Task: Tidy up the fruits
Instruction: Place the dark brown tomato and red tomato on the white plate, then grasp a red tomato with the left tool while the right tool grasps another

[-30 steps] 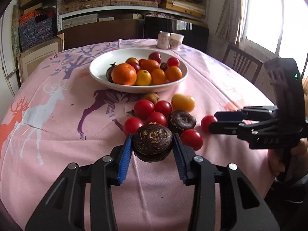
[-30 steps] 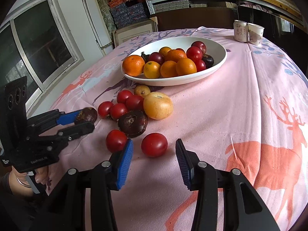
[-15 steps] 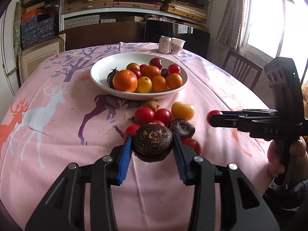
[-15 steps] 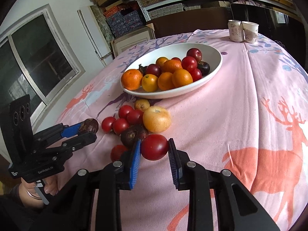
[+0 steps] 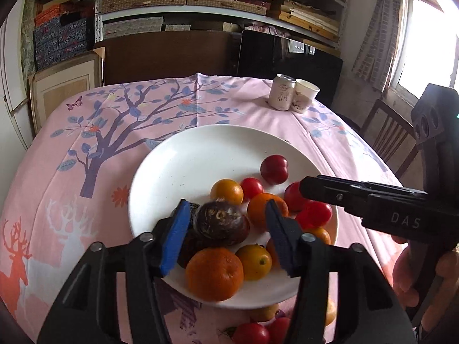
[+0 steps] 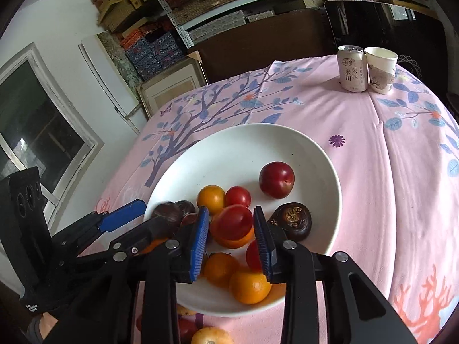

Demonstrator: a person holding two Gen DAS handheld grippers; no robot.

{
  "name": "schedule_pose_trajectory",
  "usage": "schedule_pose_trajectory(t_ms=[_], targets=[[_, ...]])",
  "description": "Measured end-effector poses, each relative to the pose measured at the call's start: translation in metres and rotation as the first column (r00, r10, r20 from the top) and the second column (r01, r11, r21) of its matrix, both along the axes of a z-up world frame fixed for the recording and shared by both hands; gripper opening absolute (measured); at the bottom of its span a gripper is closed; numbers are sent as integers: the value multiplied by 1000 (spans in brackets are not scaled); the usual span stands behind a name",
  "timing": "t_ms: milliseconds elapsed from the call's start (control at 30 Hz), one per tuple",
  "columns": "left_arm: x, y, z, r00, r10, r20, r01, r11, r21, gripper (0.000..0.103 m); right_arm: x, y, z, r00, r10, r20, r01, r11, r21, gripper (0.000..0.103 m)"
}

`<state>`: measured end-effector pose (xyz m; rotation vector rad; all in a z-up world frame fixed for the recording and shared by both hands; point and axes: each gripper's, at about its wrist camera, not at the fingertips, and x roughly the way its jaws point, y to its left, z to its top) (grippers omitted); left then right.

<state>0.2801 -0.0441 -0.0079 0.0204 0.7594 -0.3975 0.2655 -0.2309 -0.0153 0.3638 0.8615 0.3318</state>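
Note:
A white bowl (image 5: 183, 160) (image 6: 238, 149) on the pink tablecloth holds oranges, red tomatoes, a dark red plum (image 6: 276, 179) and a dark brown fruit (image 6: 292, 220). My left gripper (image 5: 225, 230) is open above the bowl's near side; a dark brown fruit (image 5: 221, 222) lies between its jaws, resting on the other fruit. My right gripper (image 6: 231, 238) is open over the bowl too; a red tomato (image 6: 231, 222) sits between its jaws on an orange. Each gripper also shows in the other wrist view, the right one (image 5: 373, 200) and the left one (image 6: 120, 226).
A drink can (image 6: 352, 68) and a paper cup (image 6: 380, 68) stand at the table's far right. A few tomatoes and yellow fruits (image 5: 252, 332) lie on the cloth in front of the bowl. A wooden chair (image 5: 387, 137) stands to the right, and shelves stand behind.
Both grippers moved forward from the loose fruit on the cloth to over the bowl. Both have opened: the left let go of the dark brown fruit, the right of the red tomato.

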Motion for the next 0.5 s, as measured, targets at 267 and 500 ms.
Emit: schedule_pose_trajectory(t_ms=[267, 500], targets=[[-77, 19, -2, 993, -70, 90, 65, 996, 59, 85, -75, -8, -1, 996, 37, 84, -38, 999, 3, 56], [-137, 21, -53, 984, -175, 40, 154, 937, 313, 86, -151, 12, -34, 989, 142, 33, -140, 989, -37, 57]])
